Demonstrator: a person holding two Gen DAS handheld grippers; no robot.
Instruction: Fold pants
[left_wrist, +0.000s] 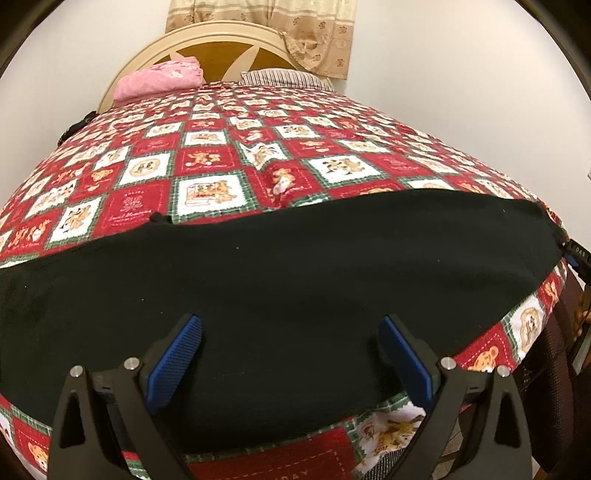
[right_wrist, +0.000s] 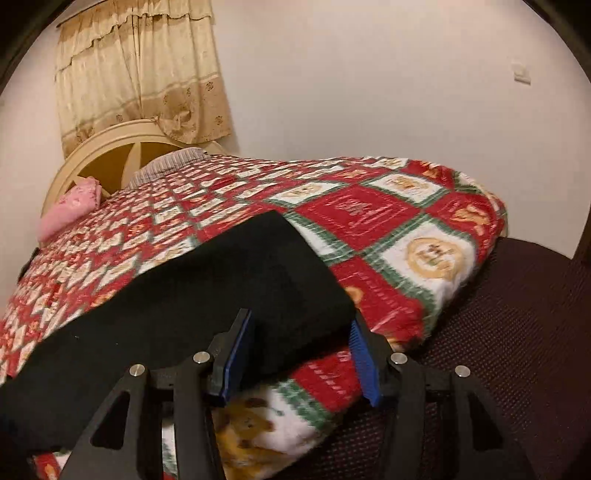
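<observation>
Both grippers, left (left_wrist: 290, 354) and right (right_wrist: 301, 354), hanging open, empty, over pants (left_wrist: 280, 266) lying lengthwise along bed's (left_wrist: 524, 328) near edge; right nearer end.

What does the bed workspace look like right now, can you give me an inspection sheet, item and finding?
Surface: bed under a red, white and green patchwork quilt.
Job's things: black pants lie flat across the near part of the quilt, one end near the bed corner.
Clutter: pink pillow and striped pillow at the headboard.
Grippers: left hand-held gripper open over the pants; right hand-held gripper open, pants' end between its jaws, not pinched.
Cables: nothing seen.
Surroundings: beige curtain, white wall, dark mesh chair beside the bed.
</observation>
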